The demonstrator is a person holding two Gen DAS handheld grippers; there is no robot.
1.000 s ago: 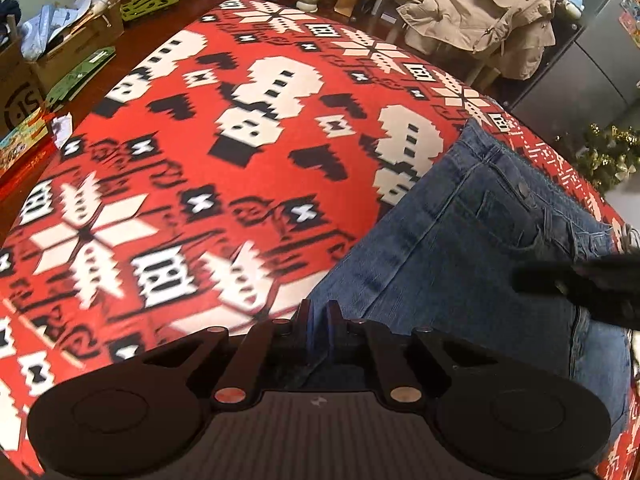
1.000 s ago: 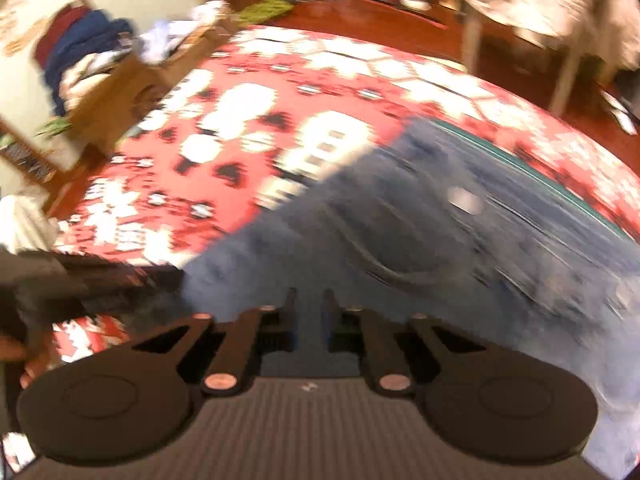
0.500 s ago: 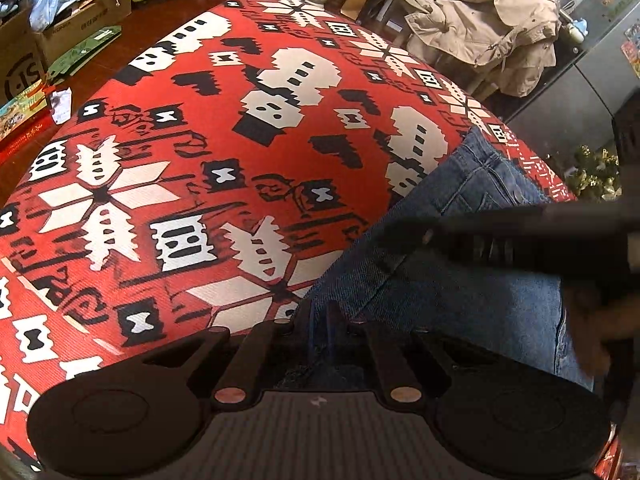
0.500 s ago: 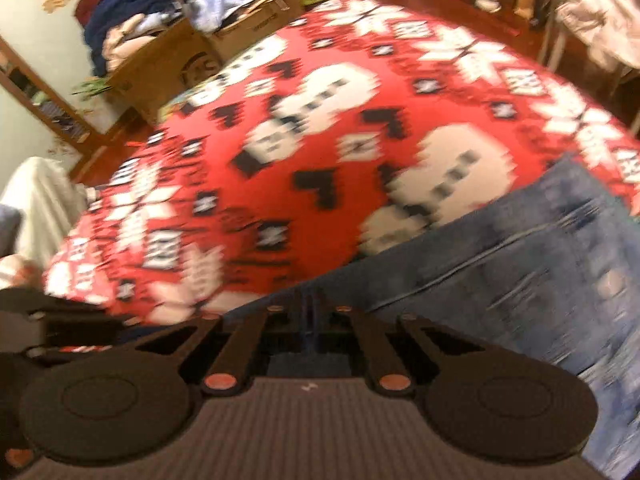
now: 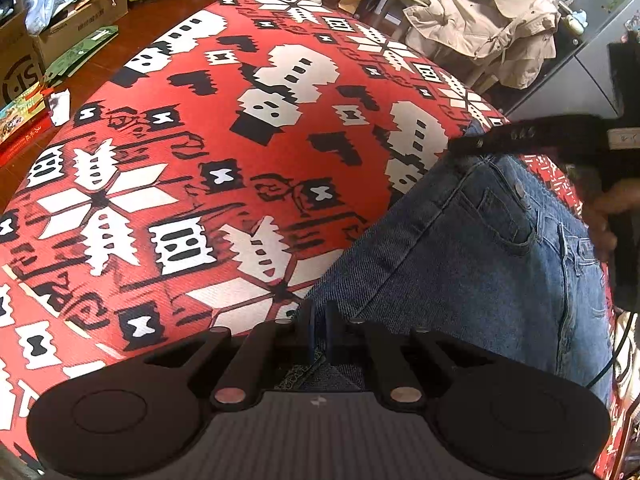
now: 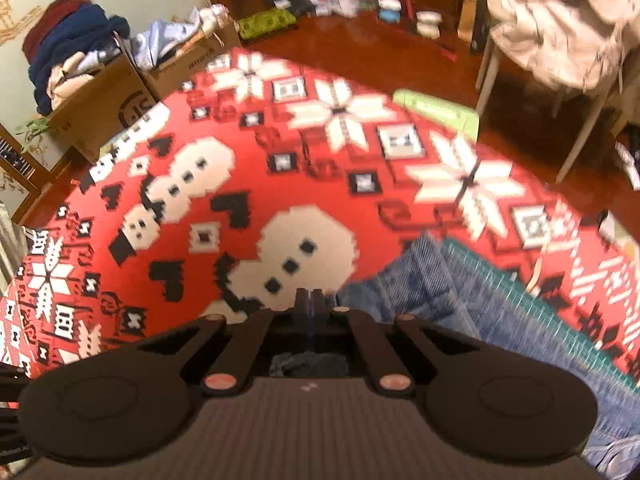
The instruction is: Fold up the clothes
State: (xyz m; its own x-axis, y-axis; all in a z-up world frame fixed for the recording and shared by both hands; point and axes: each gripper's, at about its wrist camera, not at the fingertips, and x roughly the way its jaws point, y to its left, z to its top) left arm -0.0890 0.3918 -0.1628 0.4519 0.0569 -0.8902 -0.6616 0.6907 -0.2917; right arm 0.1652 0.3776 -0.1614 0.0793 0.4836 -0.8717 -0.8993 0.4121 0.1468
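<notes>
Your left gripper (image 5: 318,330) clenched on the jeans' (image 5: 472,264) hem edge, your right gripper (image 6: 309,306) pinched onto denim at their waistband, jeans spread flat on the red patterned cloth (image 5: 180,168).

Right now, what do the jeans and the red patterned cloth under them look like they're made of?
Jeans: blue denim, judging by the diagonal weave, stitched seams and metal rivets, matte and faded. Red cloth: probably a woven or printed textile; fine ribbed lines show, no shine.
</notes>
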